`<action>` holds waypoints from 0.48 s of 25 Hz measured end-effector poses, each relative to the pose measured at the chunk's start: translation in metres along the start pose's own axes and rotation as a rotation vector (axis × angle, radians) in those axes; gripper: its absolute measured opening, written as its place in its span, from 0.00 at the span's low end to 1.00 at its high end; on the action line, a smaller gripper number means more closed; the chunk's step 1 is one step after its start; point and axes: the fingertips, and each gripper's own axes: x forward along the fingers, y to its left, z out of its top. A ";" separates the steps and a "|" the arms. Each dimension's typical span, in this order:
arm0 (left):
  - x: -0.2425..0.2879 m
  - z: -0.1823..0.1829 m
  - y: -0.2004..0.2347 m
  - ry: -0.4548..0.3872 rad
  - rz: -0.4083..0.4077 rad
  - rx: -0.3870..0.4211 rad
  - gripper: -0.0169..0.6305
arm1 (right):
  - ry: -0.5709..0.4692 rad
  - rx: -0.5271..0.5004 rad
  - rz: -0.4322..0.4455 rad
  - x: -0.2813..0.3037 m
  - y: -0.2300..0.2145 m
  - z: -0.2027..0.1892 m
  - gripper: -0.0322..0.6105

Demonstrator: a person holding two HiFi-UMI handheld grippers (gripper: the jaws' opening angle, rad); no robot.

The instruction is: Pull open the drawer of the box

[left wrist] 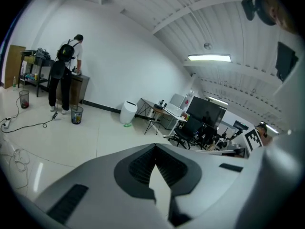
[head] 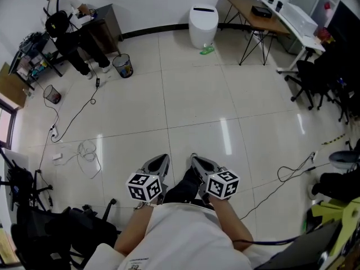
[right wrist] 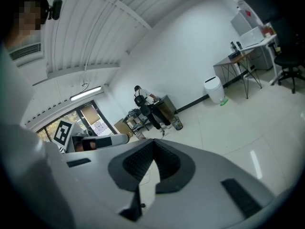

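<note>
Not begun: left gripper (head: 159, 163) and right gripper (head: 198, 163) sat closed, empty (no box or drawer ahead of either).

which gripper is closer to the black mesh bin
Left. The black mesh bin lies ahead and off to the left; the left gripper is on that side, the right gripper beside it, farther right.

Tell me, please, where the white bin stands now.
In the head view the white bin stands top centre, against the far wall, just left of the wooden table.
</note>
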 end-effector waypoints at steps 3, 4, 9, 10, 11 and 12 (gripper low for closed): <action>0.022 0.004 -0.006 0.016 -0.030 0.008 0.03 | -0.025 0.005 -0.032 -0.004 -0.017 0.012 0.03; 0.030 0.006 -0.008 0.022 -0.040 0.011 0.03 | -0.031 0.006 -0.042 -0.005 -0.023 0.016 0.03; 0.073 0.014 -0.031 0.046 -0.105 0.034 0.03 | -0.070 0.009 -0.100 -0.014 -0.059 0.042 0.03; 0.082 0.016 -0.034 0.051 -0.117 0.038 0.03 | -0.078 0.011 -0.110 -0.015 -0.066 0.048 0.03; 0.092 0.018 -0.037 0.058 -0.128 0.041 0.03 | -0.085 0.014 -0.119 -0.017 -0.073 0.053 0.03; 0.102 0.020 -0.041 0.066 -0.139 0.042 0.03 | -0.090 0.018 -0.129 -0.018 -0.081 0.058 0.03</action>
